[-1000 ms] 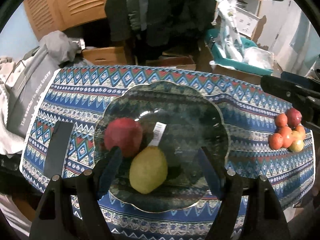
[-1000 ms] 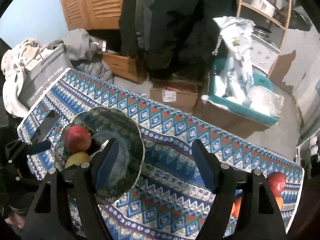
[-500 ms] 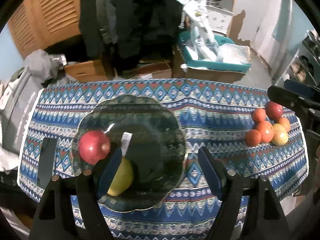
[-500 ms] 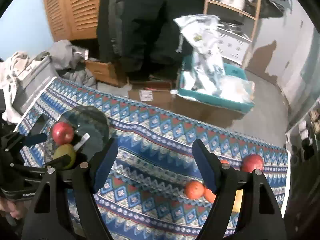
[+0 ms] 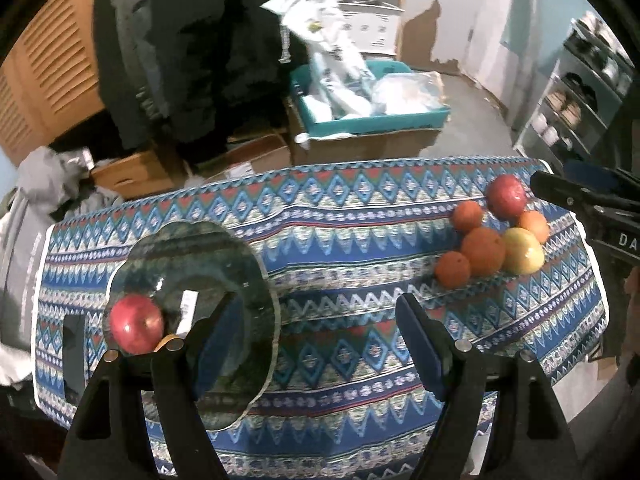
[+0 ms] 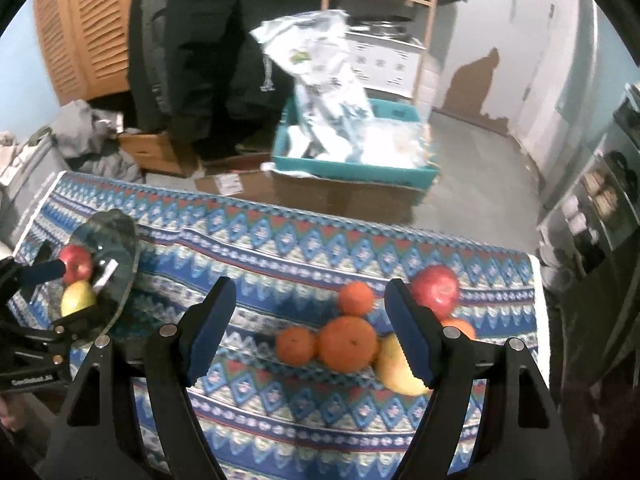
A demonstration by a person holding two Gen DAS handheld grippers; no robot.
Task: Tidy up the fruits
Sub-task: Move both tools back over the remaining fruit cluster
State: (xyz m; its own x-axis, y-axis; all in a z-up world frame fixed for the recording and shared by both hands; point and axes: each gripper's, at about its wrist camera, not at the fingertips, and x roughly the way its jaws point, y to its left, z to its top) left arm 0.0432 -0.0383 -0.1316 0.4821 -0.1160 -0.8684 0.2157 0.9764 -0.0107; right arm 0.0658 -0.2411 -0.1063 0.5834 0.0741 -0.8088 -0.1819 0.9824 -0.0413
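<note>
Right wrist view looks down on the loose pile of fruit at the right end of the tabletop: a big orange in the middle with smaller oranges touching it, a red apple behind and a yellow fruit partly hidden by the right gripper's finger. That gripper hangs above the pile with its jaws wide and nothing between them, the big orange sitting squarely in the gap, so I'd judge it is lining up to take that one next.

Over at the left end the glass plate already carries a red apple and a yellow-green fruit, which looks like where the pile is meant to end up. The left gripper is also spread wide and empty, hovering between plate and pile.

Compared with a second ago, the left gripper has swung away from directly over the plate toward the middle of the cloth, and the right gripper has travelled from beside the plate to above the pile. The plated fruit has not moved.
</note>
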